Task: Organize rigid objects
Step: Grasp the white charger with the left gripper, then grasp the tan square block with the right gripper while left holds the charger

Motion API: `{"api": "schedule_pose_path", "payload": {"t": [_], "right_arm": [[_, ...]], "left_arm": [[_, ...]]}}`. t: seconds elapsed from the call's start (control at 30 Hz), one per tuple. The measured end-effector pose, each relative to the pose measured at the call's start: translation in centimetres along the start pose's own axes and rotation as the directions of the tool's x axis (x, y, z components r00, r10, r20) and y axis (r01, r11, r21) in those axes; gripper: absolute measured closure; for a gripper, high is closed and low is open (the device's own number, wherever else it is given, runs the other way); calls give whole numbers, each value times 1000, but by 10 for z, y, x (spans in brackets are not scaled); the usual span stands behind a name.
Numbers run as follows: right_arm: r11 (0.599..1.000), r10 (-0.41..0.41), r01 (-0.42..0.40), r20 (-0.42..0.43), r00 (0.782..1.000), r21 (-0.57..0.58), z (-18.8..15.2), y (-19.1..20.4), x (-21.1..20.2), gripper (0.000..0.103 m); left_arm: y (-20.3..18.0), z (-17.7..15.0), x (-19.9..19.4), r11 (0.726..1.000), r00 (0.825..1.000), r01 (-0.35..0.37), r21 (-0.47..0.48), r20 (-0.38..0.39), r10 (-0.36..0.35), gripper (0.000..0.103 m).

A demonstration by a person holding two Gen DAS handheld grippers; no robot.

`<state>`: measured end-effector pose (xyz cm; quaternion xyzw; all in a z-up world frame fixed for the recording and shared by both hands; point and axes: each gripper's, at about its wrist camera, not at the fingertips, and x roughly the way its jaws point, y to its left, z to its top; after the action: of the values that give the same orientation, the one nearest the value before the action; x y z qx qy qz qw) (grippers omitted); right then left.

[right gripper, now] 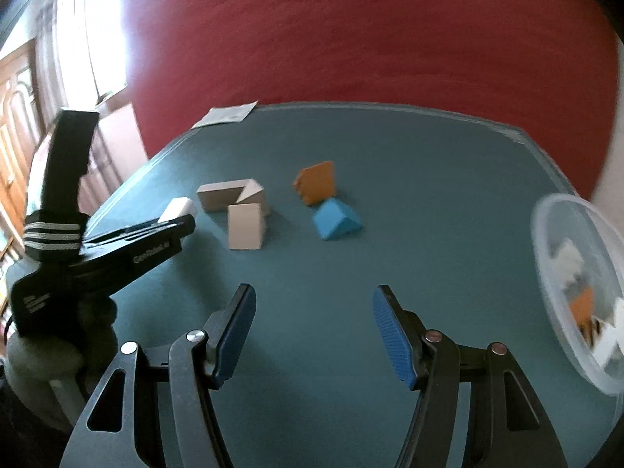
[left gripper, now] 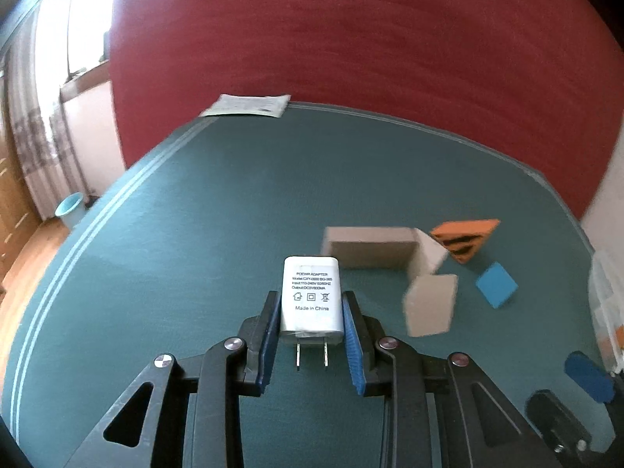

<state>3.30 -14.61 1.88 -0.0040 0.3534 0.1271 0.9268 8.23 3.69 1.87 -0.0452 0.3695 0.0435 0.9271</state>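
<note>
The left claw (left gripper: 312, 312) is clamped on a white adapter (left gripper: 311, 296). Both blue pads (left gripper: 351, 335) press the adapter's long sides. The adapter's printed label faces the camera, and its two prongs (left gripper: 312, 355) point back toward the claw body. The adapter is held above the bench (left gripper: 195, 214), which carries a teal cover with pale stripes along its edge. In the right wrist view the left claw (right gripper: 177, 218) enters from the left with the adapter's white end (right gripper: 179, 206) showing at its tip.

The right claw (right gripper: 314, 331) stands apart, with nothing between its pads. It is over a bare part of the bench (right gripper: 429, 195).

Blocks lie on the bench beyond both claws:
- A tan block (right gripper: 220, 197) lies flat, with a white wedge (right gripper: 255, 191) against its right end.
- A pale block (right gripper: 245, 226) stands upright just in front of these two.
- An orange block (right gripper: 316, 183) stands tilted to the right of that group.
- A blue wedge (right gripper: 337, 220) lies just in front of the orange block.

A clear tub (right gripper: 577, 292) sits at the right edge of the bench. It holds white and orange pieces, blurred. A paper sheet (right gripper: 226, 115) lies at the far left corner of the bench. A red wall (right gripper: 370, 31) stands behind the bench. A light blue bin (left gripper: 70, 206) stands on the floor to the left.
</note>
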Motion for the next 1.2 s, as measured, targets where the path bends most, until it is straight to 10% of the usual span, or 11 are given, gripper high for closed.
{"api": "schedule_pose_path", "payload": {"t": [0.37, 1.2], "right_arm": [[996, 93, -94, -70, 993, -6, 27, 20, 44, 47], [997, 41, -47, -88, 995, -67, 44, 46, 79, 69]], "left_arm": [[30, 8, 6, 988, 993, -119, -103, -5, 119, 71], [38, 9, 14, 978, 991, -129, -166, -42, 124, 71]]}}
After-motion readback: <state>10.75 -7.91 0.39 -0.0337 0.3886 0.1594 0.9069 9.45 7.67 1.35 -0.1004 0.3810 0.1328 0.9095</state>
